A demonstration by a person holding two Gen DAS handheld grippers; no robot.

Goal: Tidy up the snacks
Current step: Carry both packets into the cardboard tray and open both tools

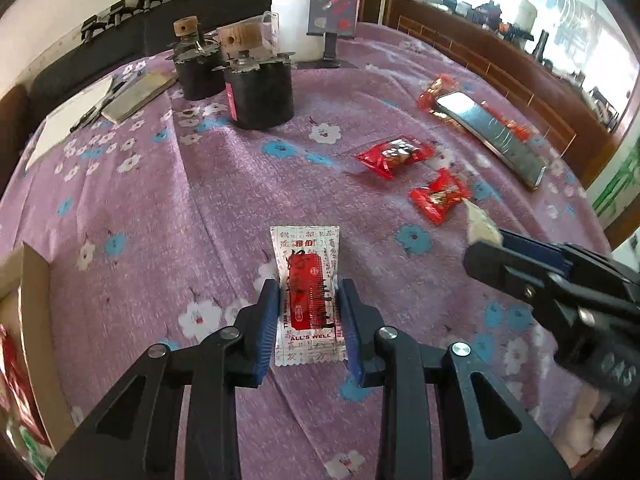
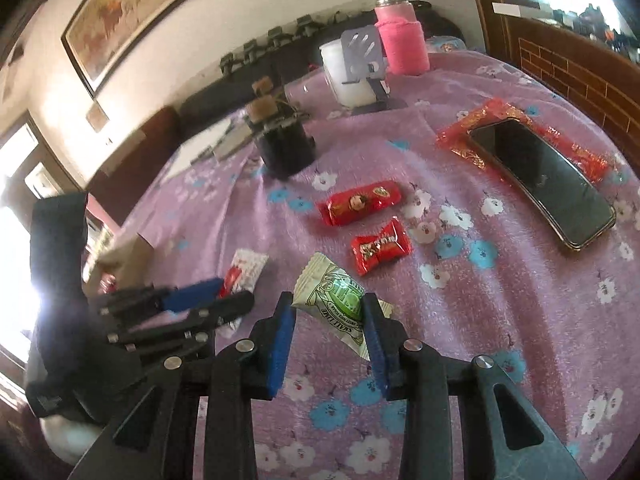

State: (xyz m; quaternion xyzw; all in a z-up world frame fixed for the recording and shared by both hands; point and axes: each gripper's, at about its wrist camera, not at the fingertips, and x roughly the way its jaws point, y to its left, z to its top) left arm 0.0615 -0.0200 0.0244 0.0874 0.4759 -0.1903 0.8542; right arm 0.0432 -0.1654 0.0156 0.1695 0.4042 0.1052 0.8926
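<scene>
My left gripper point(image 1: 308, 292) is shut on a white-and-red snack packet point(image 1: 306, 276), its blue pads pressed on both long edges, just above the purple flowered cloth. My right gripper point(image 2: 328, 312) is shut on a cream-and-green snack packet point(image 2: 332, 292) and holds it tilted above the cloth; it shows at the right of the left wrist view point(image 1: 482, 226). Two red snack packets point(image 1: 394, 156) point(image 1: 440, 196) lie on the cloth ahead; in the right wrist view they are the long one point(image 2: 360, 202) and the small one point(image 2: 380, 248).
A cardboard box point(image 1: 36, 320) with red packets stands at the left edge. A phone point(image 2: 540, 176) lies on a red wrapper point(image 2: 472, 128) at the right. Two black cylinders point(image 1: 260, 92), a white jar point(image 1: 294, 24), a phone stand and a pink flask point(image 2: 400, 36) stand at the back.
</scene>
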